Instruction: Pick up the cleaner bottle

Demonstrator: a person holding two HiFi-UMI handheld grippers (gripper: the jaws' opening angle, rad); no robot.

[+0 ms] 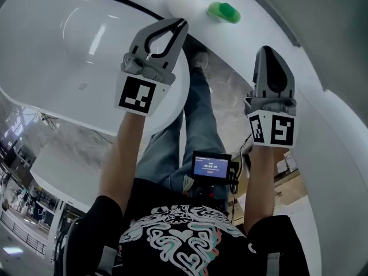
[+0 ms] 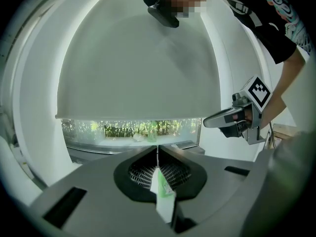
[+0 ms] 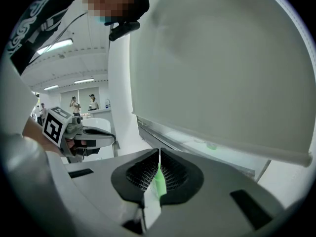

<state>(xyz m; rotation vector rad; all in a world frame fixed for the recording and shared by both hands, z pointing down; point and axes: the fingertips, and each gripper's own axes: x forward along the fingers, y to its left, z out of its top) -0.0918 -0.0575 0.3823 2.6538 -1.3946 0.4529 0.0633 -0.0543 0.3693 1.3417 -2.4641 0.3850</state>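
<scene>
Head view shows the white plastic cleaner bottle with green cap [image 1: 201, 6] lying on the curved white ledge [image 1: 325, 68], near the tip of the left gripper [image 1: 183, 22]. It and the right gripper [image 1: 267, 50] are clenched, empty. This looks like the approach stage; next, jaws must part around the bottle.

No text reads clearly. The small screen [image 1: 211, 167] at the person's waist shows white digits on blue (too small to make out). The cubes [image 1: 138, 95] [image 1: 271, 129] on the left gripper [image 1: 181, 22] and right gripper [image 1: 266, 50] bear only black-and-white square markers.
</scene>
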